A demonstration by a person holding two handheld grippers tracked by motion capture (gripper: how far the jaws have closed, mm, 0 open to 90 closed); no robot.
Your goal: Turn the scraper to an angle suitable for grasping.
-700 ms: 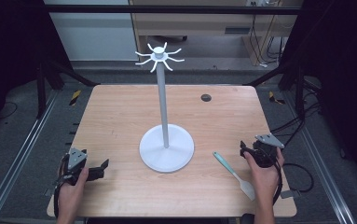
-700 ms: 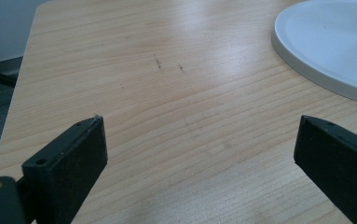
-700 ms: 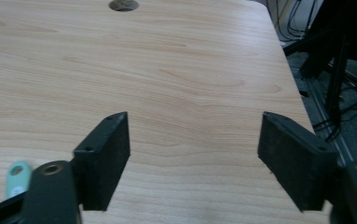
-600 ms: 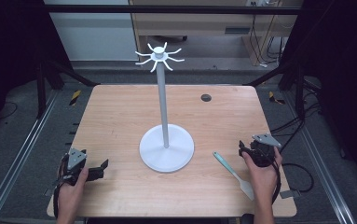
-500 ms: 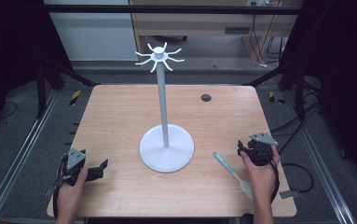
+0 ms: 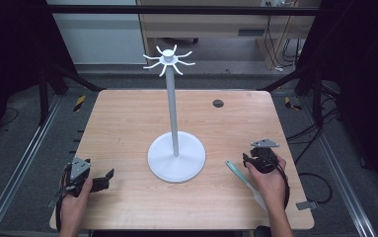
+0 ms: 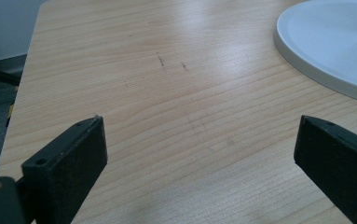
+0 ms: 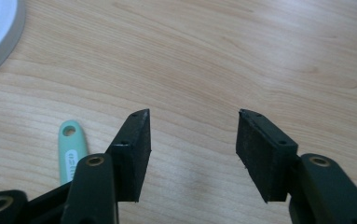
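While the right gripper gapes empty, its finger hides the spatula's blade.

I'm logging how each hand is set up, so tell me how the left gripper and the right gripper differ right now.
The left gripper has its jaws spread wide; the right gripper has them noticeably closer together, though open too. The left gripper rests at the table's near left corner with bare wood ahead; the right gripper sits at the near right, just beside the mint-green handle of a utensil, not touching it. Shared: both are black, hand-held, and grip nothing.
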